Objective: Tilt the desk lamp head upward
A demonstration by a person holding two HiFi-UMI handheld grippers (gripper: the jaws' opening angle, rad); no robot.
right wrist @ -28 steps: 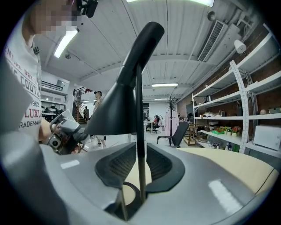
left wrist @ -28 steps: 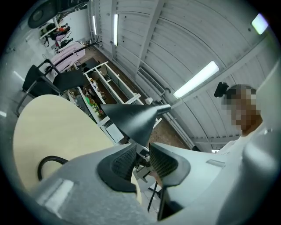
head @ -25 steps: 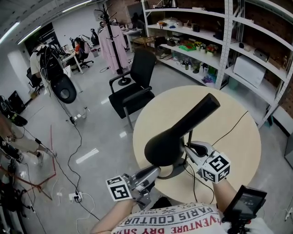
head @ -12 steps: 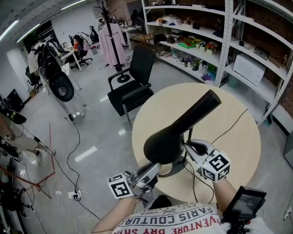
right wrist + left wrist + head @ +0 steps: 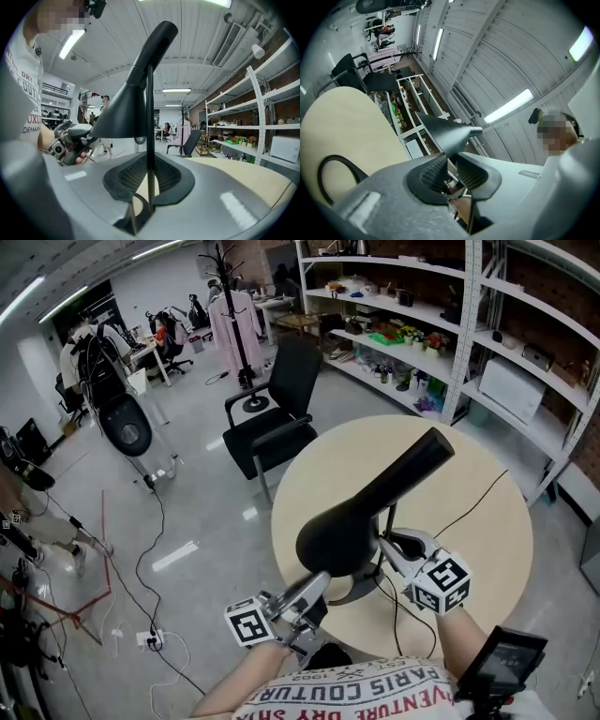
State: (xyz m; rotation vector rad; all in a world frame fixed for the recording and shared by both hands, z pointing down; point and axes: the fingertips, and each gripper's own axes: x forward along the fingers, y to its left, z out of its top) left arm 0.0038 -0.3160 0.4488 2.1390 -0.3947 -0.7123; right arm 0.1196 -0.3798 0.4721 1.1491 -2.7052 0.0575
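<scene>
Desk lamp point(image 5: 405, 472) stood close to the near edge of the round table point(image 5: 478, 559), w/ bare tabletop beyond it and a thin cable point(image 5: 472, 504) trailing off right. Black chair point(image 5: 277, 418) was just past the far-left edge, shelves point(image 5: 441, 334) along the right, open floor to the left. Left gripper point(image 5: 317, 585) sat low, angled up. Its jaws had just been closing w/ the lamp head point(image 5: 337, 535) rim between them, a sliver of gap left, not pinching yet. Right gripper point(image 5: 386, 547) was approx level, pads clamped on the stem point(image 5: 150, 93).
</scene>
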